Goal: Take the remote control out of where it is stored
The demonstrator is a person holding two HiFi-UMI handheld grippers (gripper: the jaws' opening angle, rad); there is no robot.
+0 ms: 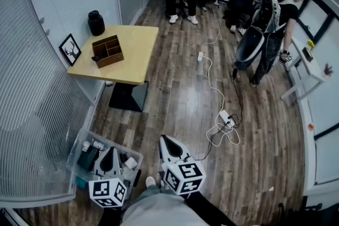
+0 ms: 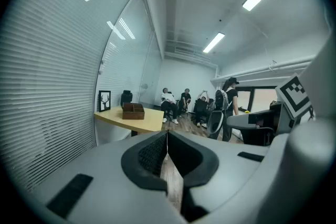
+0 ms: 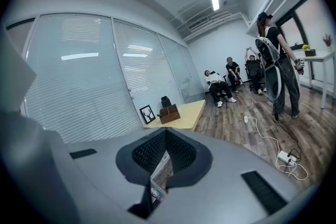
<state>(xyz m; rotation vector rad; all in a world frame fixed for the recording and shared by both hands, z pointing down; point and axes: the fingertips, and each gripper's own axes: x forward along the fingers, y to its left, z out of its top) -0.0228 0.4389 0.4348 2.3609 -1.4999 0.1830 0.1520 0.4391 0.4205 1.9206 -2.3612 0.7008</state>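
With left claw [image 1: 110,152] and right claw [image 1: 165,141] pressed together, empty, at frame bottom, head for the box [image 1: 107,50] upper left, presumably housing the remote, and spread one claw before reaching in.

L claw [image 1: 110,151], R claw [image 1: 165,139]: closed

bare floor [image 1: 175,98] ahead, table [image 1: 140,45] left, cable [image 1: 208,79] right

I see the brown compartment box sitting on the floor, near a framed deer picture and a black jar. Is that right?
Not quite. The head view shows the brown compartment box sitting on the yellow table, not on the floor. The rest holds: the framed deer picture and the black jar are near it.
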